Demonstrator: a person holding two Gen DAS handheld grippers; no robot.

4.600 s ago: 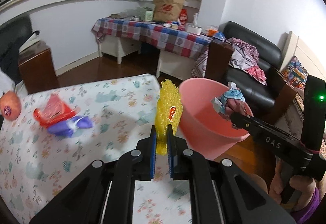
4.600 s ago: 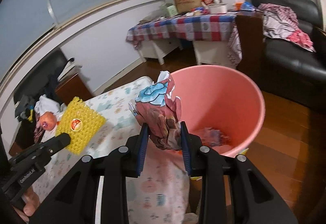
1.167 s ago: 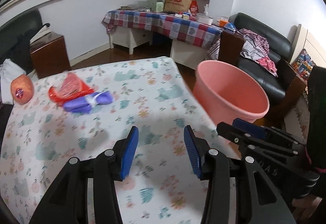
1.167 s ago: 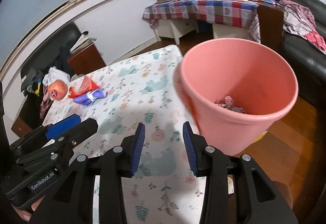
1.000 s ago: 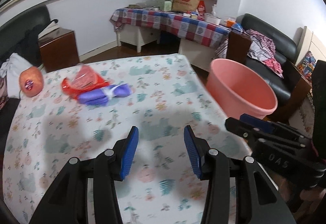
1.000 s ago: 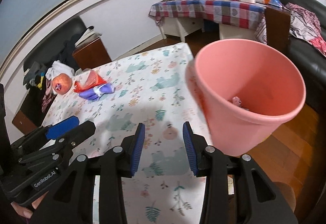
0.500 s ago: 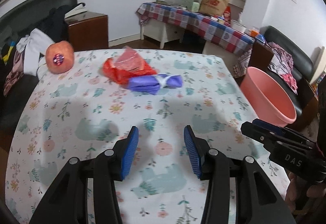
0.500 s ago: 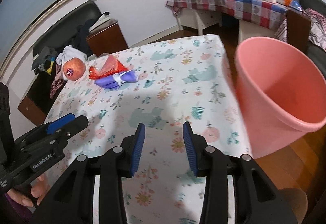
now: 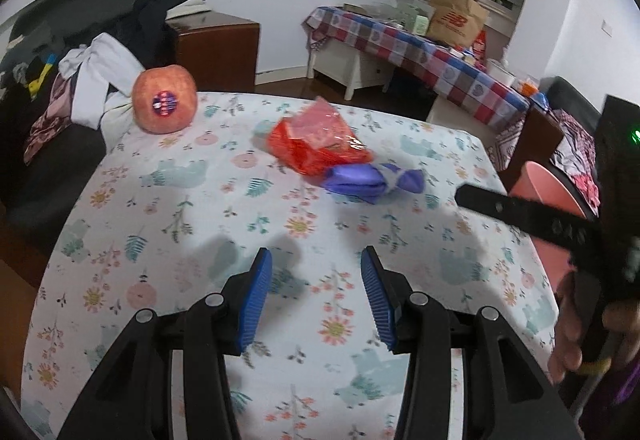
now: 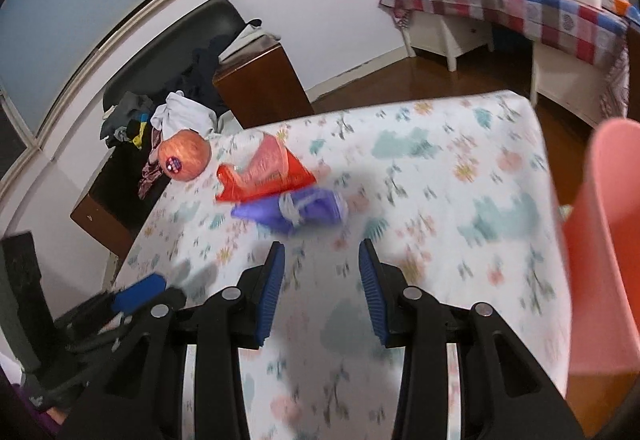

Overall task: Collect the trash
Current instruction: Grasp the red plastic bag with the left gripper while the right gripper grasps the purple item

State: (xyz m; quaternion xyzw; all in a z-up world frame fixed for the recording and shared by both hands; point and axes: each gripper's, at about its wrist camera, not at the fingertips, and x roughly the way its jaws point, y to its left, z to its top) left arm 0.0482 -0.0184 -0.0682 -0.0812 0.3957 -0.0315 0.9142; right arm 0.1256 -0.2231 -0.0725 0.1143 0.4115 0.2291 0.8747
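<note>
A red plastic wrapper (image 9: 320, 144) (image 10: 266, 170) and a purple wrapper (image 9: 370, 180) (image 10: 298, 210) lie together on the floral tablecloth (image 9: 200, 224). My left gripper (image 9: 316, 280) is open and empty, hovering over the cloth short of both wrappers. My right gripper (image 10: 322, 272) is open and empty, just short of the purple wrapper; it also shows at the right of the left wrist view (image 9: 520, 212). The pink bucket (image 10: 604, 248) (image 9: 548, 184) stands off the table's right edge.
A pink-orange fruit with a sticker (image 9: 165, 104) (image 10: 185, 156) sits at the table's far left corner. Clothes (image 9: 92, 84) are piled on a dark sofa beyond it. A wooden cabinet (image 9: 216, 52) and a checked-cloth table (image 9: 420, 48) stand behind.
Both grippers dropped their trash in the bucket, opened, and swung left from the bucket toward the red and purple wrappers, which are now closer.
</note>
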